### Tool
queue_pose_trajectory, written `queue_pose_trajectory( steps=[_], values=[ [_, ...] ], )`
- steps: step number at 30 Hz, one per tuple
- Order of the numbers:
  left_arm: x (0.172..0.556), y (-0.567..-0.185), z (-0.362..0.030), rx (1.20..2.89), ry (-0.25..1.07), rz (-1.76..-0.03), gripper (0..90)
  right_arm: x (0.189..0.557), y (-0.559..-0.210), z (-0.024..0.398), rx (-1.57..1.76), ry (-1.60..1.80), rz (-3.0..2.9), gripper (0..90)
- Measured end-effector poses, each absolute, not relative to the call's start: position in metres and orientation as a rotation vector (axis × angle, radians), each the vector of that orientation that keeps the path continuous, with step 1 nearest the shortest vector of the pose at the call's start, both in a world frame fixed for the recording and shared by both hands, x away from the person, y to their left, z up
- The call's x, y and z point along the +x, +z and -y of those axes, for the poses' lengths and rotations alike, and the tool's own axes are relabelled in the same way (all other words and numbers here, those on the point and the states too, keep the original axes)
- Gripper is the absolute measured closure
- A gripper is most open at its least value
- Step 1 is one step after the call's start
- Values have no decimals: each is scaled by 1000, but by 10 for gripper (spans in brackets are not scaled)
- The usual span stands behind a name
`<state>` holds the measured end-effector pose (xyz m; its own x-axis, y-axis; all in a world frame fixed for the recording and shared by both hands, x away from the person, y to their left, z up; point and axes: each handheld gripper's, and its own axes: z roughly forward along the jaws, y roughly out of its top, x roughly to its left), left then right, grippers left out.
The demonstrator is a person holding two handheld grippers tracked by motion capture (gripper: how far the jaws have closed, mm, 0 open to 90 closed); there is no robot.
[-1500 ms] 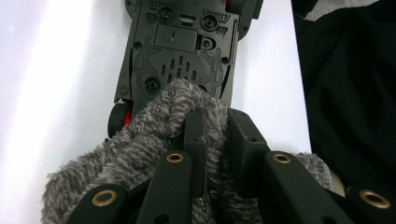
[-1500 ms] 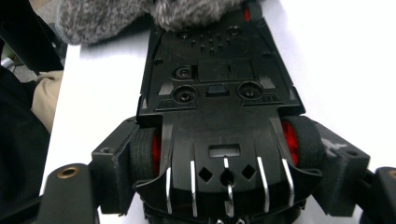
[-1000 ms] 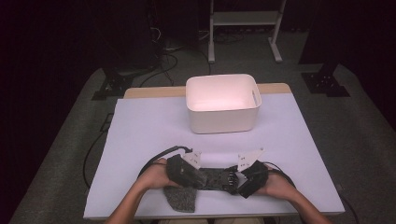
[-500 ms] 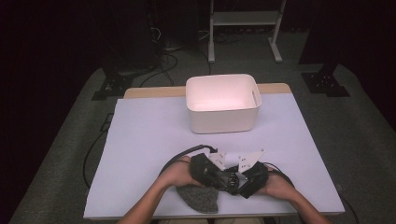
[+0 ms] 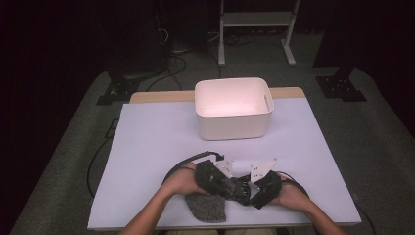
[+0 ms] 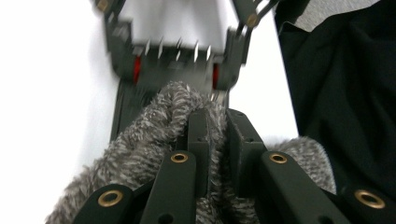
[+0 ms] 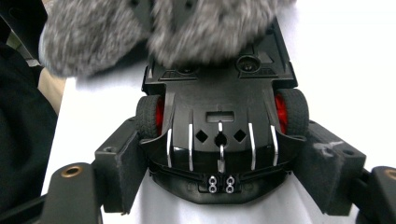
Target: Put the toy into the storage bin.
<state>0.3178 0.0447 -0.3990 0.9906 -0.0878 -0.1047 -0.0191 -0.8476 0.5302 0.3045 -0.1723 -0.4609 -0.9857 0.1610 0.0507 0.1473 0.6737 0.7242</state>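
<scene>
- A person sits at the near edge of a white table (image 5: 147,142), a hand-held gripper in each hand, both meeting just in front of them, slightly right of centre.
- The right gripper (image 7: 219,161) has its jaws spread wide and clamped across the rear of a black toy car (image 7: 219,121), one pad on each side by the red-hubbed wheels. The car is held underside up, probably so the bottom is exposed for cleaning.
- The left gripper (image 6: 218,140) has its jaws nearly together, pinching a fold of a fuzzy grey cloth (image 6: 154,135). The narrow grip suits a soft, thin thing that would slip from wider jaws.
- In the left gripper view the cloth bunches around the jaw tips and presses toward the car's end, with the car's chrome strips just beyond; that part is blurred, so contact is likely but not certain.
- In the right gripper view the cloth drapes over the far end of the car, covering it.
- From the high view, the loose rest of the cloth lies on the table at the near edge, below the left hand (image 5: 183,181), trailing because only one fold is gripped.
- A white bin (image 5: 233,108) stands open and upright at the far middle of the table, well apart from the hands, perhaps waiting to receive the car.
</scene>
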Motion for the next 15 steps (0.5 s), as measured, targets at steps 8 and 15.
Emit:
queue_pose_trajectory(
  steps=[8,15],
  values=[
    [318,-399,-74,2585,-131,20,805,307,-461,173,244,1242,-2862,234],
    [317,-400,-98,2575,-115,-31,805,307,-462,174,234,1246,-2859,233]
  ],
)
